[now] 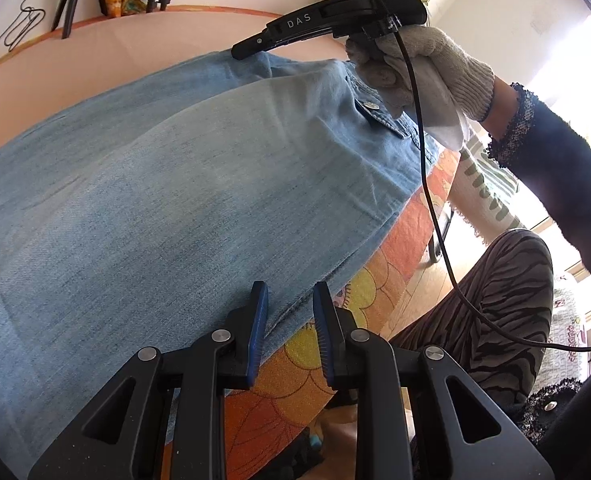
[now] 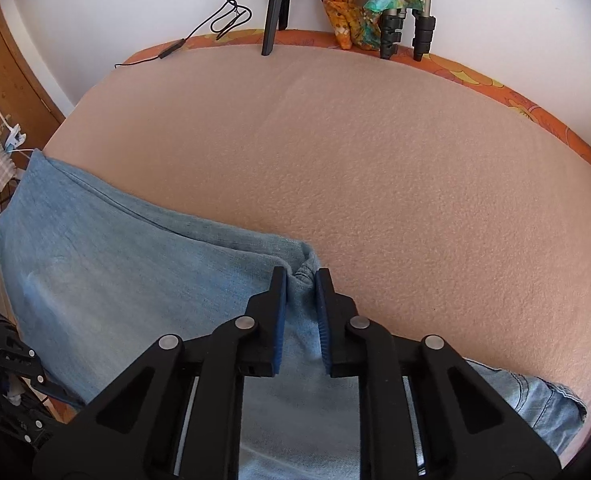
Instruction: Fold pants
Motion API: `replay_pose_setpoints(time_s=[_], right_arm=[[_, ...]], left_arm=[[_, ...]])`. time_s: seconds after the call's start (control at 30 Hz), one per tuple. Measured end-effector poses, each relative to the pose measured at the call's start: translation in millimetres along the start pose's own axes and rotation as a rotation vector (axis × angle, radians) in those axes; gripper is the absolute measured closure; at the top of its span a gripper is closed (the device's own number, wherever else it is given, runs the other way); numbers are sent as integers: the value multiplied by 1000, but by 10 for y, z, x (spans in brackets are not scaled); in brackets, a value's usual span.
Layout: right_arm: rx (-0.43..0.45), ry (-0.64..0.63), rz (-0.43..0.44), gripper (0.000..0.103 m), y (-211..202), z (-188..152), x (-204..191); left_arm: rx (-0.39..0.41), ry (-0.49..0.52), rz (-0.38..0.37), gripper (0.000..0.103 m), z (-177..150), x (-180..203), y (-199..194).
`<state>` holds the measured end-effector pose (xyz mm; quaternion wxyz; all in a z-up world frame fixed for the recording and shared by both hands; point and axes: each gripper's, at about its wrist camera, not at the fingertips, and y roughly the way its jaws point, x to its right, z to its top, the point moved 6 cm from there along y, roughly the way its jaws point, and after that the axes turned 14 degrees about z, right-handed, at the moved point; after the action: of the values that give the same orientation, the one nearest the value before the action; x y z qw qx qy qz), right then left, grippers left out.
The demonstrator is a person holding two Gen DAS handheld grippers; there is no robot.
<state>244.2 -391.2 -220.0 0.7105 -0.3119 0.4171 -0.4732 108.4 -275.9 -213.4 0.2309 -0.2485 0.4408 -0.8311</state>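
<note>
Light blue denim pants lie spread on a peach-covered bed. My left gripper is open, its blue-padded jaws just above the near edge of the pants, holding nothing. The right gripper shows in the left wrist view, held by a gloved hand at the far edge of the pants near a buttoned pocket. In the right wrist view my right gripper has its jaws narrowly apart around a bunched fold of the pants. Whether the pads pinch the cloth is unclear.
Tripod legs, a colourful scarf and a thin cable stand along the far edge of the bed. An orange flowered sheet shows at the near side. The person's striped leg is at right.
</note>
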Motion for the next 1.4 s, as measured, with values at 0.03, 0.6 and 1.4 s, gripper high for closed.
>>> replay_pose_setpoints(time_s=[0.03,0.6,1.4], right_arm=[[1,-7,-6,92,-3,7,-9],[-8,-30,-123,98,213,309,202],[-41,-394,218,91,720,864,-2189]], left_arm=[[0,-1,-3,82,-1,-7,0],[7,-31,-33,82,-30,-72,-47],[314,-616,323,72,-892,-2216,-1762]])
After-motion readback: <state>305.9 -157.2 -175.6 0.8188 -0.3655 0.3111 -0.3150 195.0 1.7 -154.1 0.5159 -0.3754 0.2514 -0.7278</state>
